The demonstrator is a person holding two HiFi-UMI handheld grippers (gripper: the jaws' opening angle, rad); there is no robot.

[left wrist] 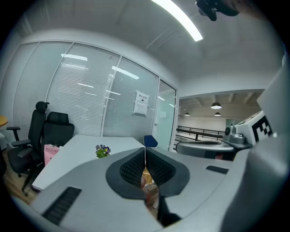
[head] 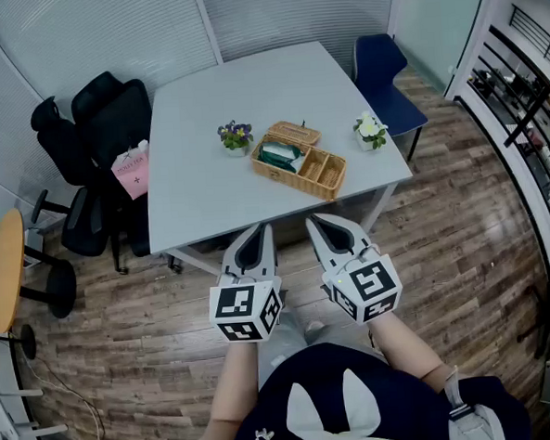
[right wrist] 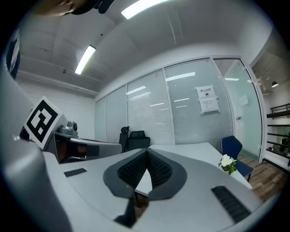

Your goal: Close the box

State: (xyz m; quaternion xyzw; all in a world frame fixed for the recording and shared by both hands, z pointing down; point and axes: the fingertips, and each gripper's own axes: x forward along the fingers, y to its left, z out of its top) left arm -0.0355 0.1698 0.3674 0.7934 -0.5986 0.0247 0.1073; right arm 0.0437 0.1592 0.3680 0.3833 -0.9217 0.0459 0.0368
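Rect woven wicker box (head: pixel 301 163), lid (head: pixel 295 131) open, near smooth grey worktop (head: pixel 199 186) front edge; L gripper (head: pixel 260 230) & R gripper (head: pixel 318 223) pressed together, empty, off-edge

An office meeting room is indicated. A grey table (head: pixel 197 163) is set on a wood-plank floor (head: pixel 461 222), flanked by black swivel chairs (head: pixel 94 151) and a blue chair (head: pixel 382 68). Glass partitions (left wrist: pixel 86 97) fitted with blinds are seen, with a printed notice (right wrist: pixel 207 99) fixed to one. Strip lights (right wrist: pixel 84 59) are mounted overhead.
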